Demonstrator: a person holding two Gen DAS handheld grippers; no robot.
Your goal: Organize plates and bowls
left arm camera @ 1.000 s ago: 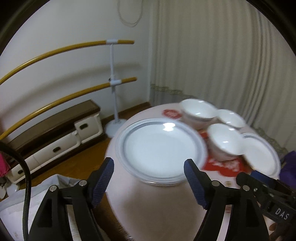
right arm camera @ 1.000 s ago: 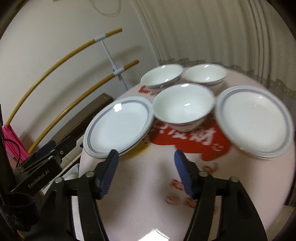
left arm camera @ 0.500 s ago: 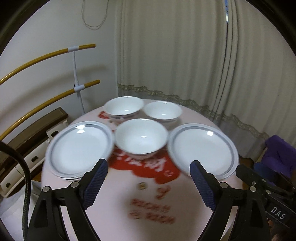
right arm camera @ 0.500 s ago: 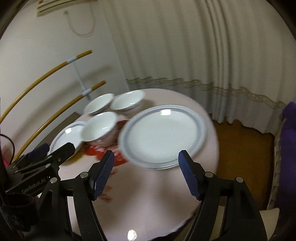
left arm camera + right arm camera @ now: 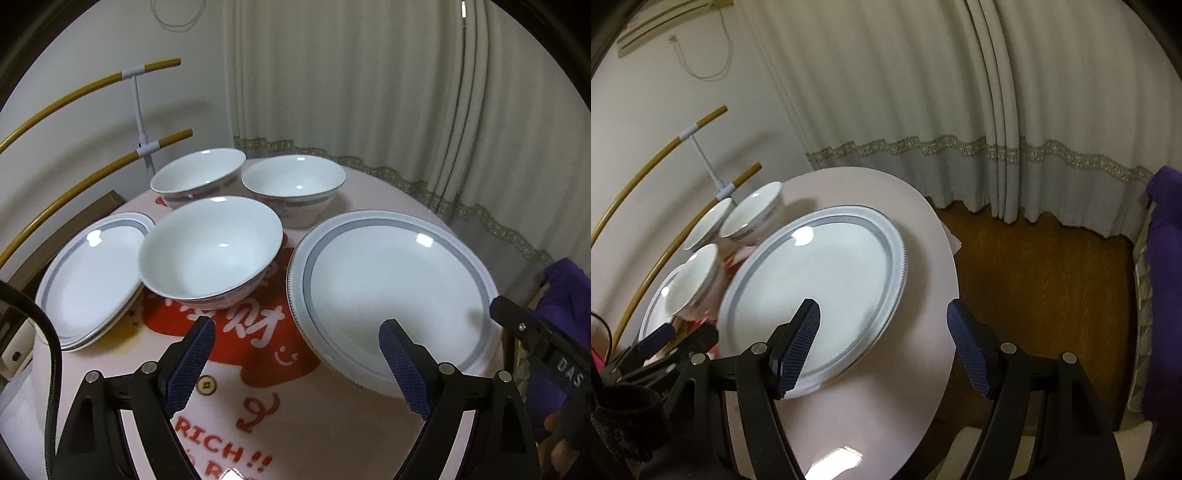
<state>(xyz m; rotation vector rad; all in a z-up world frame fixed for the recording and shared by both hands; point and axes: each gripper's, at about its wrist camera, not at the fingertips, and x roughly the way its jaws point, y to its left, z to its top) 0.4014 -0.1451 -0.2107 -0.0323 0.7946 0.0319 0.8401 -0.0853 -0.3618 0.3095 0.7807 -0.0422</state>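
Where the left wrist view meets its lower edge, red lettering on the round pink table (image 5: 369, 192) is cut off, and only "RICH!!" reads clearly. From the right wrist view, the three bowls and the far plate are squeezed at the nine o'clock edge and slightly blurred, so their trim is hard to make out there.

Seen from the left wrist view, the left gripper (image 5: 295, 360) hovers above the table with its blue-padded fingers spread wide and nothing between them. A large white plate with a grey band (image 5: 391, 291) lies at about two o'clock from it, its near rim partly behind the right-hand finger. A white bowl (image 5: 210, 251) sits at eleven o'clock, just beyond the left-hand finger. Two more bowls stand behind it, one at eleven o'clock (image 5: 197, 177) and one at twelve o'clock (image 5: 293, 184), close together. A second grey-banded plate (image 5: 92, 277) rests at ten o'clock, its edge tucked just beside the nearest bowl; it seems to sit on another plate, though that is hard to confirm.

From the right wrist view, the right gripper (image 5: 882, 345) is also spread wide and holds nothing. The large plate (image 5: 820, 280) lies at eleven o'clock from it, with the left-hand finger overlapping its near rim. Whether that finger touches the plate cannot be told. The right-hand finger hangs past the table edge, over brown wood floor (image 5: 1045, 273).
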